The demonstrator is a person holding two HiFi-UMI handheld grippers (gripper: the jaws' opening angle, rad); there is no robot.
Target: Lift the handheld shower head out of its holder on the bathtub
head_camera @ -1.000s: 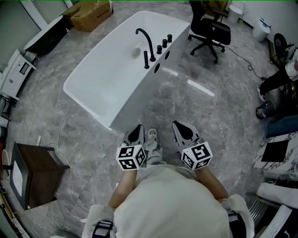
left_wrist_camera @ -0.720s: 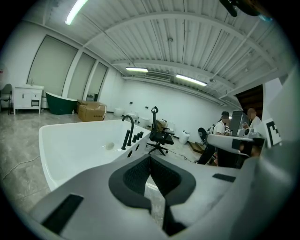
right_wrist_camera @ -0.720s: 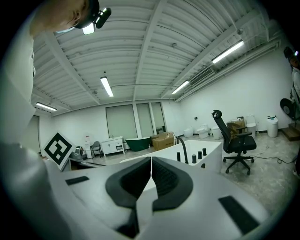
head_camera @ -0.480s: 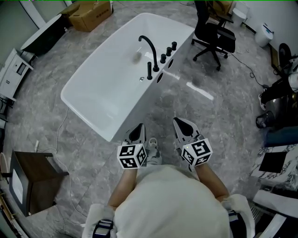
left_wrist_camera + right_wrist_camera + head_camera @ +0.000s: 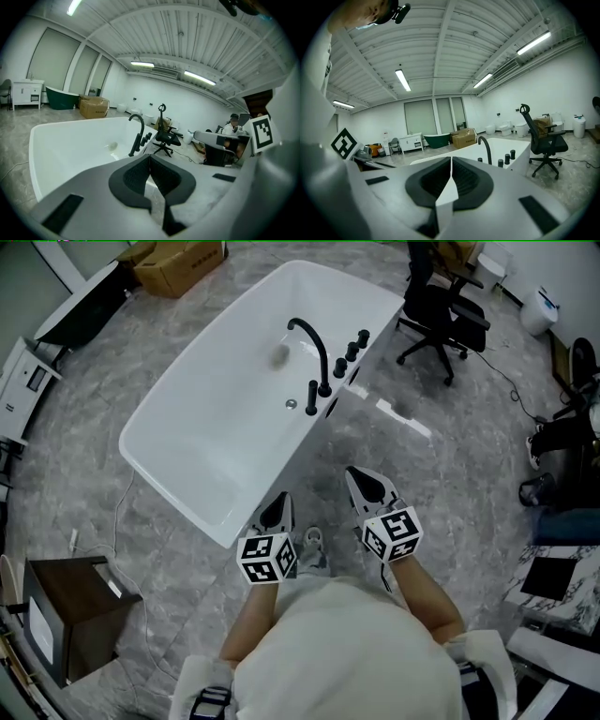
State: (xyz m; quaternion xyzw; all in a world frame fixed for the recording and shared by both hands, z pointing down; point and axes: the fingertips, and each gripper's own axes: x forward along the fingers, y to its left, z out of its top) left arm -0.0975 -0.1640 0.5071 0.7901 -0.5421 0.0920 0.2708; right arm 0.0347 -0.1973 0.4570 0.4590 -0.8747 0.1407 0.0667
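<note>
**Operator:** Where is the item to be removed?

**Technician:** The handheld shower head (image 5: 311, 397) stands upright in its holder on the near rim of the bathtub (image 5: 211, 427). It is just beside the base of the curved spout (image 5: 314, 338), at the end of the row of knobs (image 5: 352, 349). It is well apart from both tongs.

**Operator:** How should it be expected to handle?

**Technician:** Judging by its look, it is a slim, rigid black wand, probably light. Its smooth finish may slip between the pads. A hose probably trails below the rim, though none is visible, so expect some drag. Take hold on the shaft about midway up, clear of the holder. Draw it straight up along its own axis, since a sideways pull could bind it in the holder.

**Operator:** State of the tongs?

**Technician:** Left tongs (image 5: 277, 505): jaws together, pads meeting at the tip, nothing between them. Right tongs (image 5: 364, 484): jaws likewise closed, nothing held. Both are held low in front of the person, over the floor, pointing toward the tub and touching nothing. Whichever is used must be opened before it can take the wand.
</note>
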